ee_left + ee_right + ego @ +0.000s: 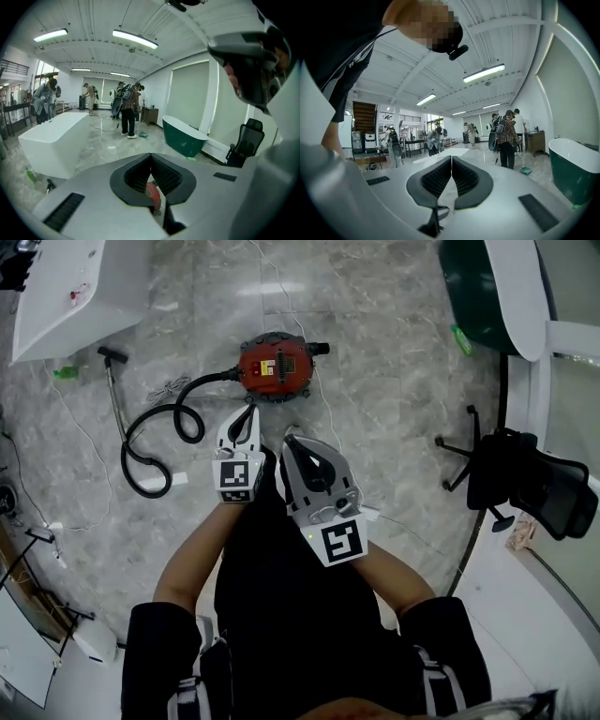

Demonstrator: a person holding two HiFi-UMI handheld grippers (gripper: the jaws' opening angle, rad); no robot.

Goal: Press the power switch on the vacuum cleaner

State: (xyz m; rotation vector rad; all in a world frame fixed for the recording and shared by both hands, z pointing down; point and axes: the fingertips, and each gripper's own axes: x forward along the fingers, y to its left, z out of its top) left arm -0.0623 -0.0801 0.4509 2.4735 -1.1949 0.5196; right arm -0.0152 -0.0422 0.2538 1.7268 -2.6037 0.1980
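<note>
one round red vacuum cleaner [274, 368], glossy shell with a black rim, sits on the grey marbled floor [394, 381] just ahead of both grippers, untouched. one black hose [155, 432] loops away from its left side. the left gripper [250, 412] has its ridged black pads pressed together on nothing; the vacuum's red shows through the slit below its tips. the right gripper [290, 437] is likewise closed and empty. around: one white counter [66, 292], one dark green tub [473, 287], one black office chair [530, 484].
</note>
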